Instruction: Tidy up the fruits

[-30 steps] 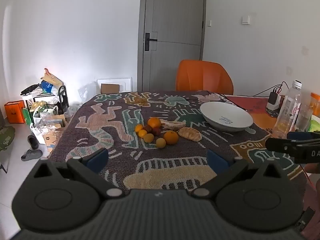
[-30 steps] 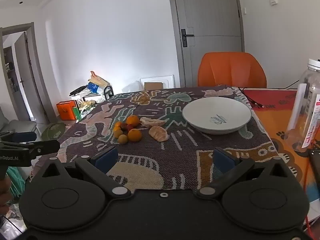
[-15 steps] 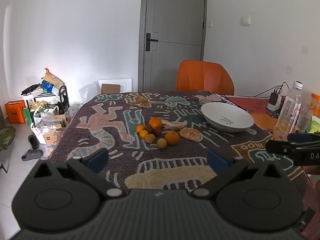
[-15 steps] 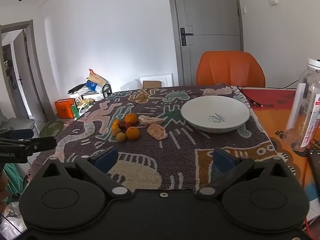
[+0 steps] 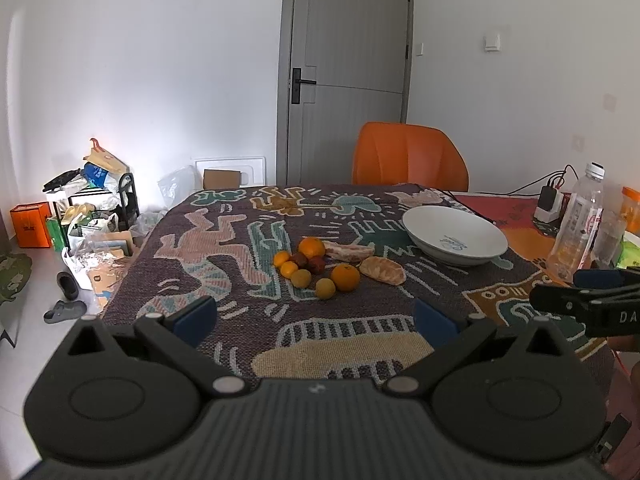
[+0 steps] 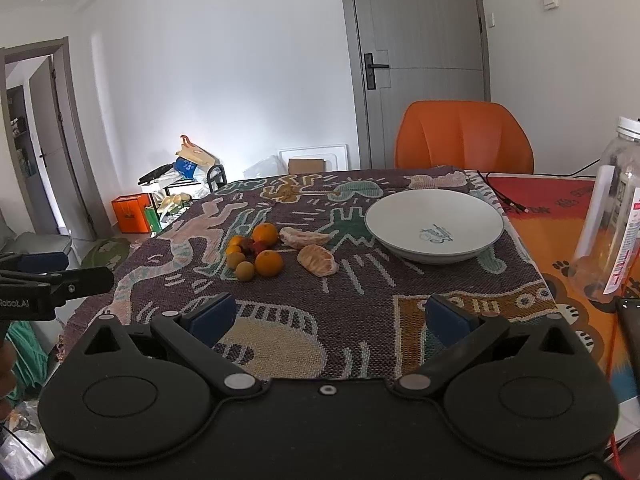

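Observation:
A cluster of fruit [image 5: 316, 266] [image 6: 254, 252] lies mid-table on the patterned cloth: two oranges [image 5: 346, 277] [image 6: 269, 263], several small yellow and dark red fruits, and two peeled citrus pieces [image 5: 383, 270] [image 6: 318, 260]. An empty white bowl [image 5: 454, 235] [image 6: 434, 224] stands to their right. My left gripper [image 5: 314, 320] is open, held back over the near table edge. My right gripper [image 6: 328, 316] is open too, also short of the fruit. Each gripper shows at the side of the other's view.
An orange chair [image 5: 408, 158] [image 6: 464, 138] stands at the far side. A clear plastic bottle [image 5: 578, 220] [image 6: 616, 216] and a charger with cables [image 5: 550, 200] are on the right. Bags, boxes and slippers [image 5: 66, 288] clutter the floor at left.
Both views have shifted only slightly; the right gripper has eased a little forward and left. Both grippers stay open and the fruit has not moved.

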A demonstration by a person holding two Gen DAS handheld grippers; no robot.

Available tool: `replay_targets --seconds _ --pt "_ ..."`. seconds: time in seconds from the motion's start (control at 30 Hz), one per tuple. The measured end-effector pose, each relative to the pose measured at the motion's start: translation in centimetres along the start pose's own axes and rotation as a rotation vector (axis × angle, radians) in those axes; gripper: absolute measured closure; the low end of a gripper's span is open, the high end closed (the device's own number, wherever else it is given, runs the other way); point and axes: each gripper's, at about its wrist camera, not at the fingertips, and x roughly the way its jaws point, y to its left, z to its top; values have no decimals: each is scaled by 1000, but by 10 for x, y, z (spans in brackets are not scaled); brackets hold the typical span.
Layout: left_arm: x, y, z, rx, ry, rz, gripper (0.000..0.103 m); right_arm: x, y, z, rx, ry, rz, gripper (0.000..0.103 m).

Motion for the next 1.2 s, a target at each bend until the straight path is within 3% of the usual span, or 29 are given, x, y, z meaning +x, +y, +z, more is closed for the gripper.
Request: replay_targets --seconds 1.2 --pt "-4 2 1 -3 -28 -6 0 -4 1 2 -11 0 12 0"
